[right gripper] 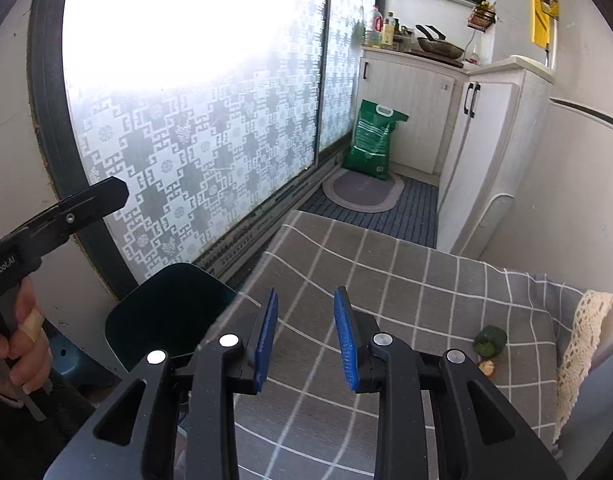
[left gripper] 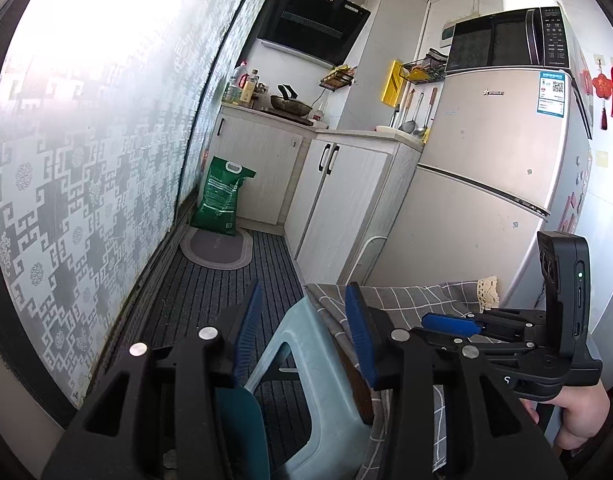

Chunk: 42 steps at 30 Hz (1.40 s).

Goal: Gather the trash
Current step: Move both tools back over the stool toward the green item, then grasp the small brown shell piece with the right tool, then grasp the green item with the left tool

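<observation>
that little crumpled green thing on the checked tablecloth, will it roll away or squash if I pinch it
The green scrap looks crumpled and rounded, so it probably squashes under the pads rather than resisting. It seems small and likely light, so a nudge may scoot or roll it across the checked cloth. The cloth lies wrinkled near it, which could drag or bunch if pushed.

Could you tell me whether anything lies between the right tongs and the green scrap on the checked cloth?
Nothing visible does: the right tongs are empty, with only bare checked cloth between them and the green scrap.
</observation>
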Tool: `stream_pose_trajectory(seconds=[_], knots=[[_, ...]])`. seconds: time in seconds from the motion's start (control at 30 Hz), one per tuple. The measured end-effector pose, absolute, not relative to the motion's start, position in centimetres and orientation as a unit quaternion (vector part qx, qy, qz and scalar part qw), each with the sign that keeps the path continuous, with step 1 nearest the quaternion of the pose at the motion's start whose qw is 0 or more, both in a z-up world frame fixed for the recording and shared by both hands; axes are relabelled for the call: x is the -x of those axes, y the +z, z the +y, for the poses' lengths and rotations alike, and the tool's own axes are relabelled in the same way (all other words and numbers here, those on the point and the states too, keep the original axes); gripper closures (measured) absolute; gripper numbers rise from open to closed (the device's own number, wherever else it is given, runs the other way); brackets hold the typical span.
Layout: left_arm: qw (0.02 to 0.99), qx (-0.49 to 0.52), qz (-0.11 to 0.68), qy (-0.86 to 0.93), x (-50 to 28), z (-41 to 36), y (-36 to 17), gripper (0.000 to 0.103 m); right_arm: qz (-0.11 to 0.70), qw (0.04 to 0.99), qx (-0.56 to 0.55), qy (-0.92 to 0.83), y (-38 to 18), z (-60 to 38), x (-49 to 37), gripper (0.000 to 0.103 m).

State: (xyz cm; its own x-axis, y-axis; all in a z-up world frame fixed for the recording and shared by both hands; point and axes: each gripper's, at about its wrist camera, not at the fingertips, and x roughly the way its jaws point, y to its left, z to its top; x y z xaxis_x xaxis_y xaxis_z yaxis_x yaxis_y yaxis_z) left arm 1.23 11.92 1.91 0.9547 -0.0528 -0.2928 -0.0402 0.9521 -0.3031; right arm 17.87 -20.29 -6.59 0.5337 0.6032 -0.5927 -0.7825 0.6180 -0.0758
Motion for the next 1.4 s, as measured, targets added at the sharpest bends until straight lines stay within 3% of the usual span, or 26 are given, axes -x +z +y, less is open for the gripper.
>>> stream_pose_trajectory(seconds=[0.3, 0.93, 1.1, 1.4], knots=[[0.975, 0.135, 0.176, -0.026, -3.5, 7.8, 1.6, 0.055, 0.276, 0.884, 0.152, 0.346, -7.5, -25.8, -20.5, 0.059], [0.967, 0.105, 0.224, -0.063, -8.1, 2.2, 0.8, 0.053, 0.323, 0.886, 0.142, 0.301, -10.9, -29.4, -25.5, 0.059], [0.965, 0.100, 0.231, -0.071, -9.3, 0.8, 0.8, 0.053, 0.322, 0.881, 0.142, 0.317, -10.8, -29.1, -25.9, 0.084], [0.959, 0.102, 0.252, -0.077, -11.2, -1.2, 0.3, 0.053, 0.312, 0.881, 0.127, 0.332, -9.7, -31.9, -24.7, 0.084]])
